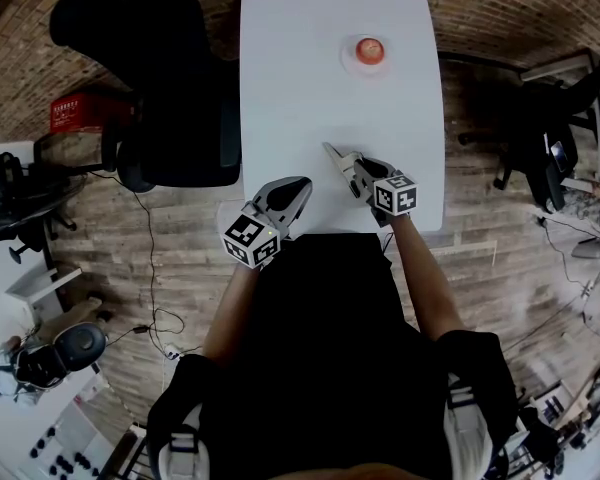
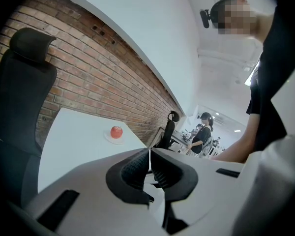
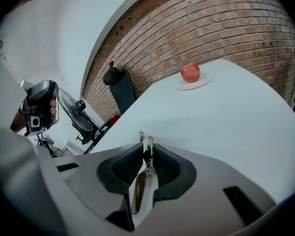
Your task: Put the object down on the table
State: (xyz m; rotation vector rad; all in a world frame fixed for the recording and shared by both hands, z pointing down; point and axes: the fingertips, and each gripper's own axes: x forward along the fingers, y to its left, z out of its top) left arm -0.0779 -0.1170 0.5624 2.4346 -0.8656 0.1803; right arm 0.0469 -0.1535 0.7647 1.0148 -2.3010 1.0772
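The tongs sit clamped in your right gripper, their 2 arms squeezed almost together with only a sliver between the tips and nothing caught in them, over the near part of the table. Bring them low and level until they touch the bare white surface before you part the jaws (a drop would likely make springy metal bounce or skid). The apple on its plate lies well apart, and your left gripper, closed and empty, can stay aside.
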